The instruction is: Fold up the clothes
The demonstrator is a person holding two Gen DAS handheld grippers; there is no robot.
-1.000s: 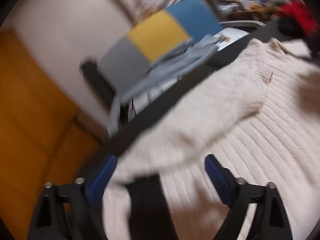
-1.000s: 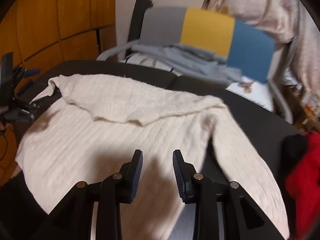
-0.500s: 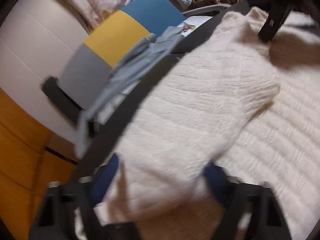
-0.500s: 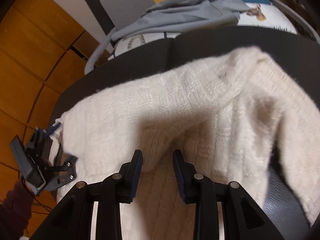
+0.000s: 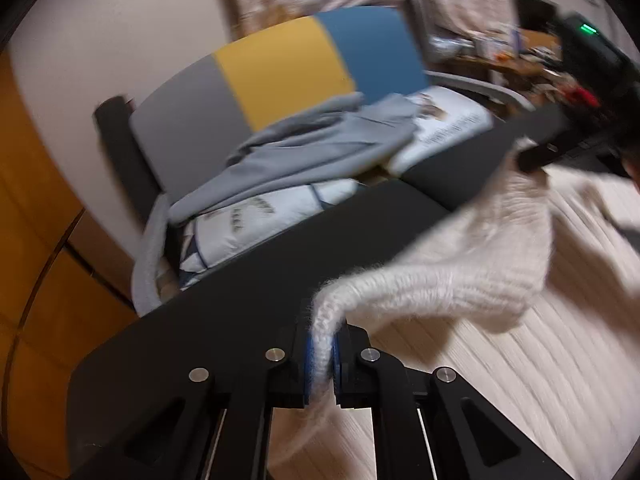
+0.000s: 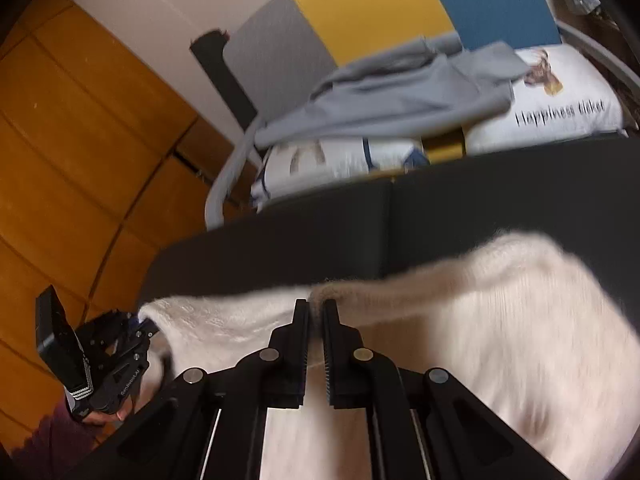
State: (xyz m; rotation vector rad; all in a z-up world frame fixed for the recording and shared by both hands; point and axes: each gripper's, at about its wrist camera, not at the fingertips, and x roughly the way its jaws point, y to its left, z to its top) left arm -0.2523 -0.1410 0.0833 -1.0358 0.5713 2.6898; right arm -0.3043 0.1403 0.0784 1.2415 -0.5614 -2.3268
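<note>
The left gripper point(image 5: 320, 354) is clamped on a bunched edge of the cream knit sweater point(image 5: 460, 280), which runs rightward from its pads over the black table point(image 5: 240, 300); the knit is blurred, so the held part cannot be named. Beyond it, a chair point(image 5: 280, 68) carries a grey garment point(image 5: 312, 152) over printed pillows point(image 5: 248, 224). The right gripper point(image 6: 316, 320) is pinched on the sweater's far edge, the cloth point(image 6: 480, 312) spreading around it. To its left a hand point(image 6: 108, 412), cut off by the frame, holds the other gripper.
</note>
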